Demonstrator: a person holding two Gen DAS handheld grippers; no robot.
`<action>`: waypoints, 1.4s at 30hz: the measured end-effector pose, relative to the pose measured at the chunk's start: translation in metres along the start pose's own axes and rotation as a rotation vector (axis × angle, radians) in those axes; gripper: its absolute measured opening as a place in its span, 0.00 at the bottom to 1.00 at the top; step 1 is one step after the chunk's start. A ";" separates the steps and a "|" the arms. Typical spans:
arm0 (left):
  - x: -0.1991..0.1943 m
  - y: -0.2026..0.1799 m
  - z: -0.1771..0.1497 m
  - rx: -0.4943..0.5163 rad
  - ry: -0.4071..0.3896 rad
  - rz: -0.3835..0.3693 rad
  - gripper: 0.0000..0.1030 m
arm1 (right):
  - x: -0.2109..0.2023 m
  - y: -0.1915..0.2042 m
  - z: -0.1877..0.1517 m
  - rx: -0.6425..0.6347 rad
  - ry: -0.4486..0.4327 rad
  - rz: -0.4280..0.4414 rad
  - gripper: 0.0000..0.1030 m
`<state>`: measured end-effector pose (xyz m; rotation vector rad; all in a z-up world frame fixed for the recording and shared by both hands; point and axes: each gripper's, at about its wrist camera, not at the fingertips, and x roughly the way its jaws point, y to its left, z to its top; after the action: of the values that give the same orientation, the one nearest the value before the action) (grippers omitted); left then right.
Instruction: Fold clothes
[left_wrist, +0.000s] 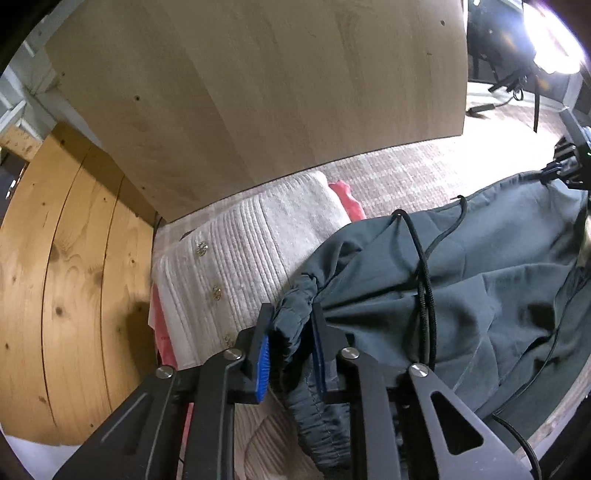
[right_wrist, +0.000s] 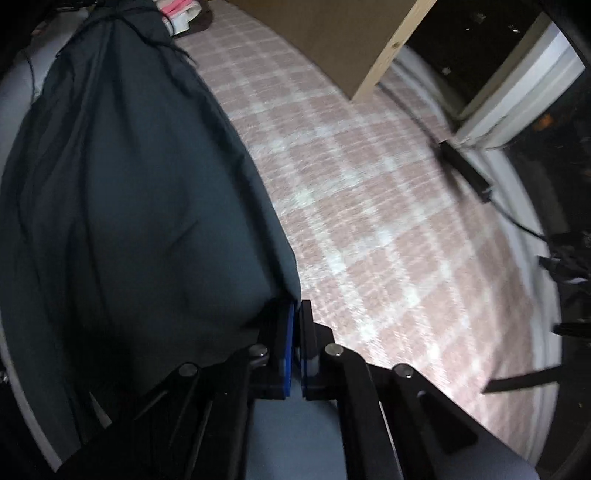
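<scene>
Trousers (left_wrist: 461, 280) in both tools' grip

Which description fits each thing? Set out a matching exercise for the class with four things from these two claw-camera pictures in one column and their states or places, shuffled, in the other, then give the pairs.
Things
1. dark grey garment
2. cream ribbed knit
3. black drawstring
4. pink checked cloth

States or places
A. spread flat beneath everything
B. lies looped on top of the dark fabric
C. folded, by the wooden boards
D. pinched at two spots, by the left claw and the right claw

Pairs: 1-D, 2-C, 3-B, 4-A
</scene>
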<state>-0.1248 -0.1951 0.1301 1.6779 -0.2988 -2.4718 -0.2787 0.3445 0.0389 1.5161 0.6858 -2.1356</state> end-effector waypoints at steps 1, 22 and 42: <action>-0.003 -0.001 0.000 0.003 -0.004 0.009 0.13 | -0.015 -0.004 0.001 0.034 -0.034 -0.043 0.02; -0.048 -0.069 -0.213 -0.079 -0.103 -0.055 0.21 | -0.133 0.210 -0.146 0.215 -0.138 -0.189 0.02; -0.054 -0.087 -0.225 -0.118 -0.205 -0.116 0.04 | -0.151 0.224 -0.142 0.238 -0.125 -0.243 0.02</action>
<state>0.1042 -0.1181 0.0771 1.4370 -0.0755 -2.6930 0.0076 0.2658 0.1094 1.4616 0.6165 -2.5487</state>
